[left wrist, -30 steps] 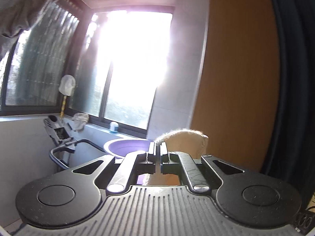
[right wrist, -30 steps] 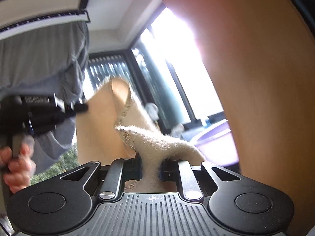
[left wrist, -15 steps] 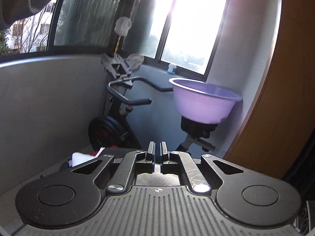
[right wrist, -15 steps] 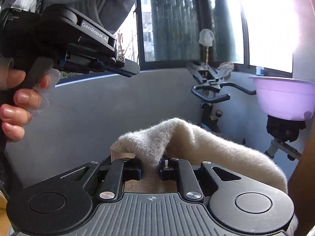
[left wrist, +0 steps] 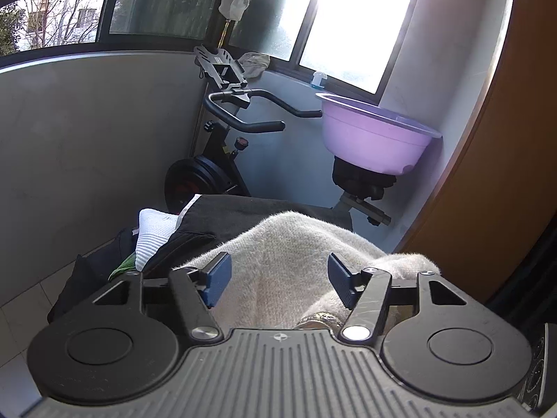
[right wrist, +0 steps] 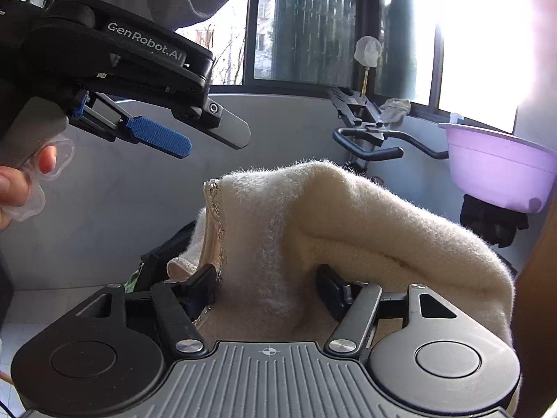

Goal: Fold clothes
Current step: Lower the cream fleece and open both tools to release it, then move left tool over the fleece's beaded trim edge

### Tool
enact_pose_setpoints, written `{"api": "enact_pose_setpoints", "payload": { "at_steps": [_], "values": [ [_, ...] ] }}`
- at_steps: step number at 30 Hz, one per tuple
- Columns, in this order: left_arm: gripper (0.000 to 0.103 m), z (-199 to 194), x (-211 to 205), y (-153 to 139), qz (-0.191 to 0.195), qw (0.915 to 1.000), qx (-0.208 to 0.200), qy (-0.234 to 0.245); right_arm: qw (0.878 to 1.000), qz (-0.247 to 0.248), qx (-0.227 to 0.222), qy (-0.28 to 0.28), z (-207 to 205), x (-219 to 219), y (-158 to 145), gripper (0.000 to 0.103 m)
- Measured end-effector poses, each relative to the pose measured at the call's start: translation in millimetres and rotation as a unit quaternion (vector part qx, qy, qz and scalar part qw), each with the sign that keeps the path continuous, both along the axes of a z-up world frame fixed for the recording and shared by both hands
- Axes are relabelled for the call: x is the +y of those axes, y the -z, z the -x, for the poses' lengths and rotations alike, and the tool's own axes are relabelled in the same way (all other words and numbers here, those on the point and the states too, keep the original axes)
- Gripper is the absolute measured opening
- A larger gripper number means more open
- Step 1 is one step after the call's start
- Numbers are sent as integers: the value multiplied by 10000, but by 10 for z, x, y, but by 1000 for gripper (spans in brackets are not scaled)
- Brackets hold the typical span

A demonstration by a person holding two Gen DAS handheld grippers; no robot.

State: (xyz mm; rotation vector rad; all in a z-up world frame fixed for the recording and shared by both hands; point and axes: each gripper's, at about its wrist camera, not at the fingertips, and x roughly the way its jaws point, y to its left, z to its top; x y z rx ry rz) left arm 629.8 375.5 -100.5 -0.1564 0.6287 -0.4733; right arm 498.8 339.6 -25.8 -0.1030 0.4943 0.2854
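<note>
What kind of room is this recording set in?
Most likely an enclosed home balcony or utility corner. An exercise bike stands against the low wall under large windows, a purple wash basin sits on its seat, and clothes, including a cream fuzzy garment, are piled in front.

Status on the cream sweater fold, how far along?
Early. Done: nothing looks folded; the cream sweater sits bunched. In hand: nothing; the right gripper straddles it with jaws open, and the left gripper is open too. Left: regrip, spread, fold.
</note>
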Motion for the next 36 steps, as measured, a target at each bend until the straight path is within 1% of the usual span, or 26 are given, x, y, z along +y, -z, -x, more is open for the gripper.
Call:
{"api": "enact_pose_setpoints", "payload": {
  "at_steps": [3,9,13,18,20,23,28,32,36],
  "values": [
    [66,28,-63,18,-9,9999,-17,124,9999,71,9,124,117,-69,-19,69],
    [73,49,-208,25,106,9988,-85,471,9986,116,68,506,303,-250,-87,80],
    [77,62,-320,29,118,9971,-111,738,9969,131,55,780,348,-343,-123,87],
    [81,76,-420,67,109,9946,-103,1031,9935,113,15,1133,466,-420,-157,92],
    [84,74,-447,88,113,9937,-84,1108,9924,79,20,1229,498,-446,-166,93],
    [85,79,-487,138,94,9929,-15,1190,9907,36,8,1363,577,-476,-182,96],
    [88,132,-530,201,-12,9911,11,1333,9891,-223,65,1452,718,-520,-224,102],
    [90,162,-575,242,-171,9898,-7,1413,9879,-91,20,1549,838,-521,-254,102],
    [90,184,-611,306,-226,9889,58,1468,9847,37,38,1739,943,-563,-264,102]
  ]
}}
